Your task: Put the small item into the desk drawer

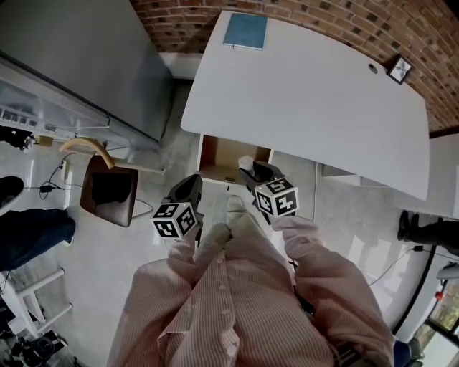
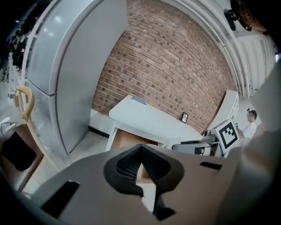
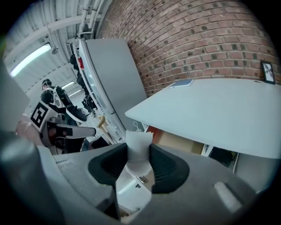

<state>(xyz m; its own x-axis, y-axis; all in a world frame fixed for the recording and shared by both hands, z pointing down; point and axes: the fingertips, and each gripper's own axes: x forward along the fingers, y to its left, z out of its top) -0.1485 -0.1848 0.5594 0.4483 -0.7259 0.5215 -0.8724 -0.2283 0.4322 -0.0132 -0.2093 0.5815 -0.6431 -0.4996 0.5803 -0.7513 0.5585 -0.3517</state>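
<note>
The white desk has its drawer pulled open under the front edge, showing a brown wooden inside. My right gripper hovers just over the drawer's right part, shut on a small white crumpled item. In the right gripper view the item stands pinched between the black pads, above the drawer's white front. My left gripper hangs left of the drawer front; its jaws meet at the tips with nothing between them. The drawer lies ahead of it.
A blue notebook and a small picture frame lie on the desk's far side by the brick wall. A tall grey cabinet stands left, with a brown chair below it. A cable runs on the floor to the right.
</note>
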